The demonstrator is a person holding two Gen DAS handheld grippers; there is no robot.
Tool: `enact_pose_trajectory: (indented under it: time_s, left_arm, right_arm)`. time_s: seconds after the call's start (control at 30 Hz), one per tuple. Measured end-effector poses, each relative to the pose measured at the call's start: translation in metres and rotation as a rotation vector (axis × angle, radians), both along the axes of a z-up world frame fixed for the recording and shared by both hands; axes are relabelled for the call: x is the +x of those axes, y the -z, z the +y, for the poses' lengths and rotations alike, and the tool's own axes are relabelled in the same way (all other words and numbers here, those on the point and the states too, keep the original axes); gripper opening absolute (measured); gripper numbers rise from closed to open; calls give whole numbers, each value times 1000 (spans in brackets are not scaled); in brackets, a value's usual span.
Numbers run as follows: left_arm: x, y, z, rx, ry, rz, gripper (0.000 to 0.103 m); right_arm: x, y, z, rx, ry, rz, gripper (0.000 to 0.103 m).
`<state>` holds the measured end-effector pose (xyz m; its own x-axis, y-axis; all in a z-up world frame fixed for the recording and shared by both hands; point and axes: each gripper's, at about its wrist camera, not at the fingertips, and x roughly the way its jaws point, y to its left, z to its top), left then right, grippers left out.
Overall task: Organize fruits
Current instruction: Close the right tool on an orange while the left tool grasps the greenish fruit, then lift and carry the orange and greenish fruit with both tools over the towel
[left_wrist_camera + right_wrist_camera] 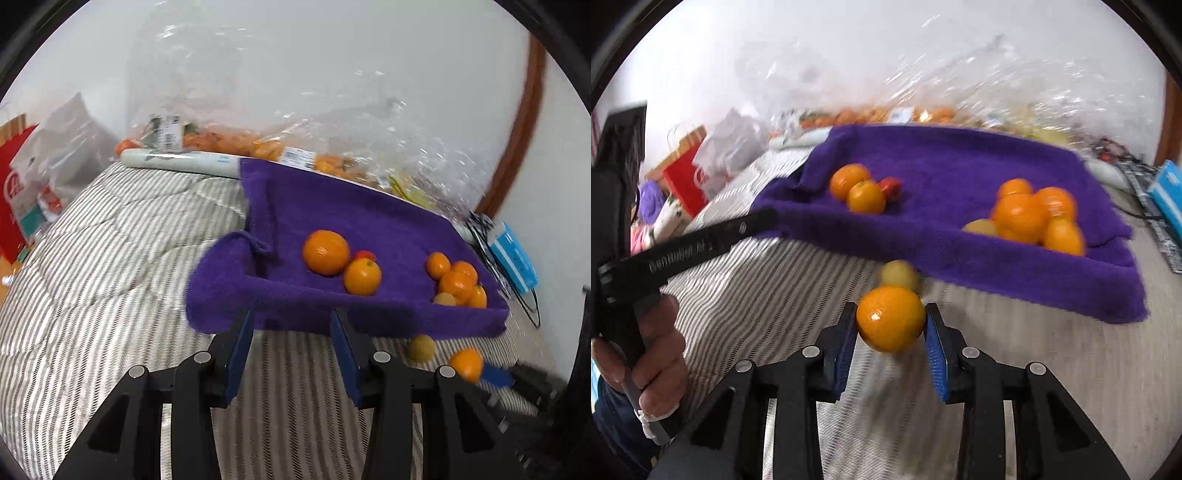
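A purple towel [369, 221] [942, 166] lies on a striped bed cover [110, 258]. On it two oranges [326, 252] [866, 197] and a small red fruit [891, 186] sit at the left, and a pile of oranges [458, 282] [1023, 216] at the right. My right gripper [891, 325] is shut on an orange [890, 319] [467, 363], held above the bed cover just before the towel's front edge. A yellowish fruit [899, 275] [422, 348] lies just beyond it. My left gripper [291, 325] is open and empty at the towel's front edge.
Clear plastic bags of oranges [229, 142] and a white roll [177, 162] lie behind the towel against the wall. A red paper bag [14, 192] stands at the left. A blue box [513, 258] and a wire rack [484, 236] sit at the right.
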<state>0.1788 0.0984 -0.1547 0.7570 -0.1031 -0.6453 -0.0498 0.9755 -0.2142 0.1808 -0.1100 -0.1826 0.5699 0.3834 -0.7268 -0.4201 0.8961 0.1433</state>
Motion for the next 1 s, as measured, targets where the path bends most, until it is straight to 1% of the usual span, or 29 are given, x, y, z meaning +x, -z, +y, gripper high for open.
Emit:
enact_pose_trajectory:
  time_s: [0.07, 0.1, 0.2, 0.37, 0.43, 0.53, 0.6, 0.7, 0.73, 0.77, 0.8, 0.83, 0.87, 0.9, 1.0]
  left_arm:
    - [-1, 0, -10, 19, 45, -3, 41]
    - [-1, 1, -15, 16, 81, 0, 41]
    - [0, 4, -32, -24, 188, 37, 41]
    - [6, 5, -61, -51, 254, 71, 41]
    - [10, 8, -73, -49, 277, 87, 41]
    - [15, 11, -88, -27, 292, 102, 41]
    - [20, 13, -97, -15, 286, 111, 41]
    - [27, 17, -104, -2, 270, 125, 41]
    - [30, 20, -107, 8, 255, 139, 41]
    - [31, 20, -110, 24, 245, 132, 40]
    - [32, 20, -112, 45, 235, 129, 39]
    - [32, 21, -115, 72, 226, 129, 36]
    - [31, 21, -118, 100, 223, 128, 27]
    - [30, 21, -118, 97, 234, 128, 24]
    - [29, 20, -112, 60, 240, 122, 24]
  right_arm:
    - [0, -4, -15, -7, 36, -22, 36]
    - [0, -6, -25, -16, 59, -39, 36]
    - [-1, -8, -54, -44, 130, -76, 36]
    - [1, -1, -87, -63, 176, -83, 36]
    - [2, -1, -100, -28, 184, -70, 36]
    - [0, -3, -113, 18, 190, -78, 36]
    - [0, -3, -116, 42, 187, -70, 36]
    - [3, -1, -114, 49, 175, -54, 36]
    - [3, -1, -112, 47, 169, -54, 36]
    - [3, -1, -111, 46, 162, -55, 36]
    - [2, -1, -110, 48, 153, -54, 36]
    - [3, -1, -110, 49, 149, -53, 36]
    - [3, -1, -110, 49, 150, -52, 36]
    - [3, 0, -110, 48, 154, -51, 36]
    - [3, 0, -111, 51, 157, -45, 36]
